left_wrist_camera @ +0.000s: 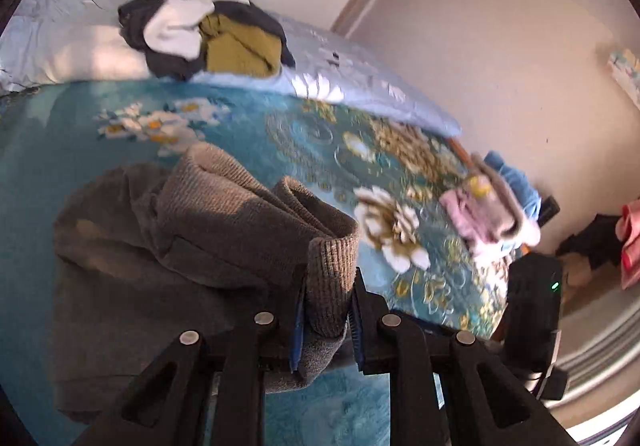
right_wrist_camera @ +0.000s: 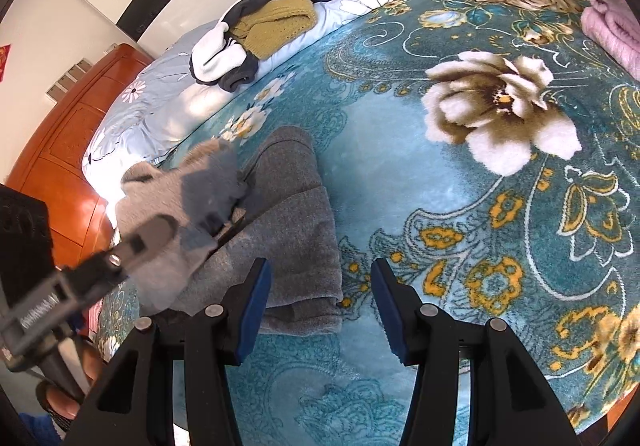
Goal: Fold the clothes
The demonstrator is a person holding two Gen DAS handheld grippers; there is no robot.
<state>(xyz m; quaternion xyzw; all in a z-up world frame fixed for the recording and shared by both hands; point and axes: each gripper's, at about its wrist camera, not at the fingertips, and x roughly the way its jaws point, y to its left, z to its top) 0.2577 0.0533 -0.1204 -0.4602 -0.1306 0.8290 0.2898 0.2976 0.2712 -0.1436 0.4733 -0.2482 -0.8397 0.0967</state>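
A grey knitted sweater (left_wrist_camera: 168,262) lies partly folded on the teal flowered blanket (left_wrist_camera: 248,134). My left gripper (left_wrist_camera: 326,310) is shut on the ribbed cuff (left_wrist_camera: 332,270) of one sleeve, lifted and drawn across the body. In the right wrist view the same sweater (right_wrist_camera: 288,214) lies left of centre, and the left gripper (right_wrist_camera: 132,246) shows blurred over it with the sleeve in its jaws. My right gripper (right_wrist_camera: 320,310) stands open just above the blanket, beside the sweater's near right edge, nothing between its fingers.
A pile of dark, white and olive clothes (left_wrist_camera: 208,38) rests on the pale blue quilt (left_wrist_camera: 352,74) at the back. Pink and blue garments (left_wrist_camera: 492,206) lie near the bed's right edge. A wooden headboard (right_wrist_camera: 80,142) stands at the left.
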